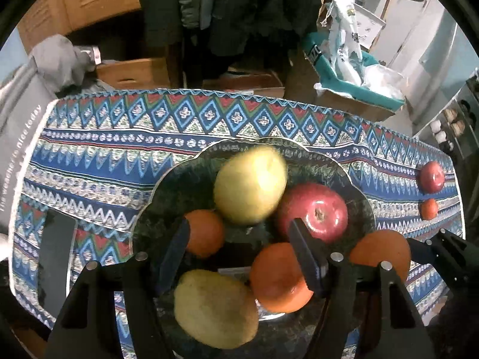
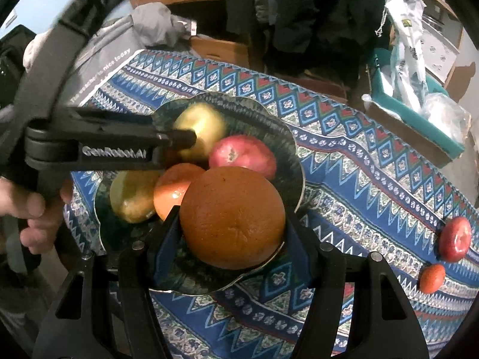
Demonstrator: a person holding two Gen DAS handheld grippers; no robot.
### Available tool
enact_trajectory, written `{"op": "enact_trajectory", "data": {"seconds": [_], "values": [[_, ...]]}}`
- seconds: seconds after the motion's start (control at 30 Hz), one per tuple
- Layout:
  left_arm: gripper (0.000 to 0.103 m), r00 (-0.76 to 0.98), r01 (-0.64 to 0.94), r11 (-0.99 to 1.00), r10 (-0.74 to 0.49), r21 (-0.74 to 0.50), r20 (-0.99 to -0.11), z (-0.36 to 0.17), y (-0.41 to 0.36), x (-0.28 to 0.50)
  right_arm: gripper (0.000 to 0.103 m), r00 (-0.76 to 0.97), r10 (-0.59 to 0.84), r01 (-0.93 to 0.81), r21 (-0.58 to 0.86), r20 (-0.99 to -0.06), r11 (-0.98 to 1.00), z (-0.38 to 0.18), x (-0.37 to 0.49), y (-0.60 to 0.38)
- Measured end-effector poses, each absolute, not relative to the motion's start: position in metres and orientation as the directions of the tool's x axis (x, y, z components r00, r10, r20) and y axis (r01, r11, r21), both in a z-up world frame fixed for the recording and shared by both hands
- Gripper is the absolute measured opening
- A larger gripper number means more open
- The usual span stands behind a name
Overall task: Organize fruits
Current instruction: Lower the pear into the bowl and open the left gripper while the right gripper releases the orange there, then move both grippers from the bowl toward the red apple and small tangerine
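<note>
A dark scalloped bowl (image 1: pixel 179 173) (image 2: pixel 295 161) on the patterned cloth holds two yellow fruits (image 1: pixel 250 185) (image 1: pixel 215 308), a red apple (image 1: pixel 314 209) (image 2: pixel 242 152) and two oranges (image 1: pixel 205 233) (image 1: pixel 278 278). My left gripper (image 1: pixel 239 230) hangs over the bowl with its jaws apart and nothing pressed between them. The far yellow fruit (image 2: pixel 200 128), which looks blurred, lies just beyond its tips. My right gripper (image 2: pixel 232 224) (image 1: pixel 434 248) is shut on a large orange (image 2: pixel 232 203) (image 1: pixel 380 257) at the bowl's right rim.
A second red apple (image 1: pixel 431 176) (image 2: pixel 455 239) and a small orange (image 1: pixel 428 208) (image 2: pixel 432 278) lie on the cloth at the right. A flat dark slab (image 1: pixel 57 257) lies left of the bowl. A grey bag (image 2: pixel 101 59) covers the table's far left corner. A hand (image 2: pixel 36 209) holds the left gripper.
</note>
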State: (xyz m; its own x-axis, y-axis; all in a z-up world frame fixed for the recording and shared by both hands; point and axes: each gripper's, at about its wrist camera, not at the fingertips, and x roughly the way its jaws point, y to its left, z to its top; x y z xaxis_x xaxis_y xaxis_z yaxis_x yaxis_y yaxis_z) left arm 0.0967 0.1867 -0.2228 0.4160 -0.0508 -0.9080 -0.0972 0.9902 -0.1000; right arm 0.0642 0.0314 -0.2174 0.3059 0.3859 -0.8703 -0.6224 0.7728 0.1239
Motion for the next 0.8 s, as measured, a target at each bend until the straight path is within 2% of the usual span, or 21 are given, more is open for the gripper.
{"op": "enact_trajectory", "data": {"seconds": [0.4, 0.8], "values": [[0.070, 0.337, -0.228, 0.960, -0.077, -0.161, -0.938, -0.234, 0.211, 0.034, 0.066, 0.255, 0.370, -0.634, 0.135, -0.893, 0.762, -0.232, 0.059, 0.043], [0.070, 0.356, -0.261, 0.950, -0.070, -0.170, -0.932, -0.225, 0.218, 0.009, 0.067, 0.239, 0.346, -0.618, 0.133, -0.907, 0.775, -0.241, 0.058, 0.044]]}}
